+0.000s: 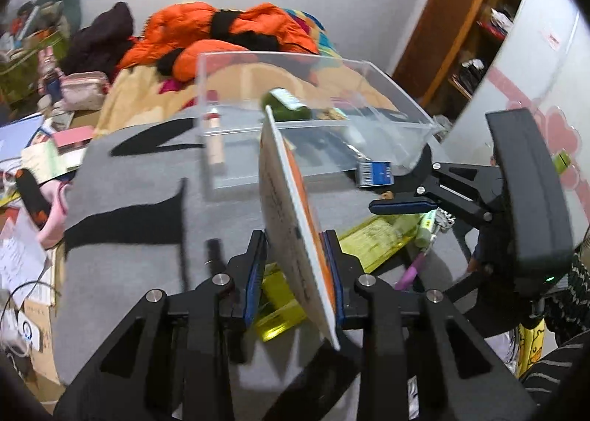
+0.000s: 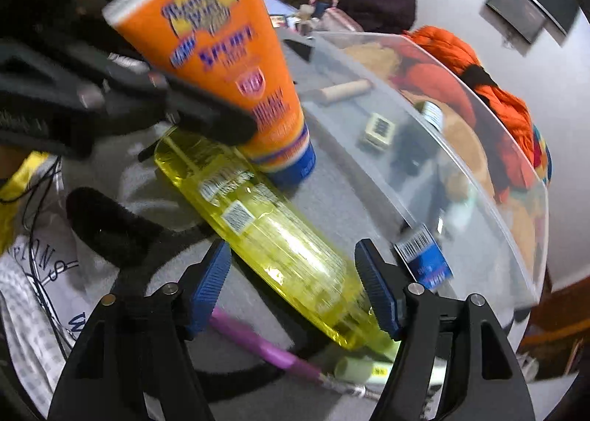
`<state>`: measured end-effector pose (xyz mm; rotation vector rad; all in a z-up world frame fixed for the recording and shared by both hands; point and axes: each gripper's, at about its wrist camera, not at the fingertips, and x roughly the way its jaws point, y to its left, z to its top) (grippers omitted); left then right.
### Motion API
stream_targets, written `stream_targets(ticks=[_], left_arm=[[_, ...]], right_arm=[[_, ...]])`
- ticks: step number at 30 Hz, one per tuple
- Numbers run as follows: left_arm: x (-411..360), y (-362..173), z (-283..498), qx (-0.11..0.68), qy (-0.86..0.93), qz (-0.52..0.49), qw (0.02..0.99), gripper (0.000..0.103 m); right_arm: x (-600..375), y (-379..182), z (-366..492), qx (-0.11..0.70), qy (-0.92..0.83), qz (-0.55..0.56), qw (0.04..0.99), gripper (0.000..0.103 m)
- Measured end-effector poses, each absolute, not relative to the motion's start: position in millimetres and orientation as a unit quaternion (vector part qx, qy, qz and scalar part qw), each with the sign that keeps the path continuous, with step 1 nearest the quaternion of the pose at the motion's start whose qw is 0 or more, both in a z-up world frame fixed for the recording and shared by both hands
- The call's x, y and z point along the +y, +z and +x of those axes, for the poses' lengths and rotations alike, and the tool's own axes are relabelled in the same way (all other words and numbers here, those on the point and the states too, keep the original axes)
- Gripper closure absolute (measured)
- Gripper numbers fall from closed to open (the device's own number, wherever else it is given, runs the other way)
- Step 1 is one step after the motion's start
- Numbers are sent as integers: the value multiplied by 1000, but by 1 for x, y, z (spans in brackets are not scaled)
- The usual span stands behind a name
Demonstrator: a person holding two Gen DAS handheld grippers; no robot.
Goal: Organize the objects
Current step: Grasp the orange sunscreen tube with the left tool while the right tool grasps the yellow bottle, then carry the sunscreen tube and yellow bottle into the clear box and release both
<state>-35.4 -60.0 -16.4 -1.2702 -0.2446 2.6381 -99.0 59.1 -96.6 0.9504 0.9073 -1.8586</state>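
Held the sunscreen tube (image 1: 284, 199) pinched across its flat faces in the left gripper (image 1: 295, 266), blue pads shut hard on both sides, crimped end toward the wrist and blue cap pointing away. Saw it edge-on from the left wrist, leaning toward the near wall of the clear plastic bin (image 1: 398, 96), cap low beside that wall and just beside the yellow bottle (image 2: 273, 229); could not tell whether the cap touched the grey blanket (image 1: 140, 181). Kept the right gripper (image 2: 295, 273) spread wide, empty, pads straddling the lower half of the yellow bottle lying flat on the blanket, with a clear gap at the left pad; could not judge contact at the right pad through the blur. Found a small blue barcoded box (image 2: 424, 258) tight against the bin's outer corner, just past the right pad, and a purple pen (image 2: 265, 347) under the bottle's near end. Noted, inside the bin, a beige stick (image 1: 215, 137) by the left wall and a green bottle (image 1: 287, 105) toward the back. Had open blanket left of the tube, a crowded strip between bottle and bin wall, and the bin's rim standing high ahead.
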Motion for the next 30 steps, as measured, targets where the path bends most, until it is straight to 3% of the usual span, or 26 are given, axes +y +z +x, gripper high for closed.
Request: stream_targets(ticks=[7, 13, 17, 18, 19, 20, 26, 30], left_arm=[[-89, -10, -18, -85, 906, -412, 57, 73], [-104, -9, -12, -81, 908, -410, 32, 73], [-114, -6, -7, -86, 911, -403, 19, 74], [-116, -5, -6, -86, 912, -400, 15, 78], [-118, -3, -5, -87, 914, -396, 14, 100], [-119, -2, -5, -91, 914, -395, 17, 103], [-112, -5, -8, -72, 912, -403, 19, 102], [-115, -22, -13, -71, 901, -428, 4, 92]], right_arm=[[45, -104, -89, 398, -732, 365, 416, 39], [44, -106, -79, 411, -734, 349, 412, 48], [51, -100, -75, 405, -738, 348, 412, 60], [52, -98, -75, 401, -739, 349, 414, 64], [54, -95, -74, 395, -742, 348, 415, 66], [56, -92, -75, 391, -747, 345, 412, 69], [58, -89, -88, 373, -760, 347, 404, 72], [60, -85, -89, 361, -765, 344, 406, 73]])
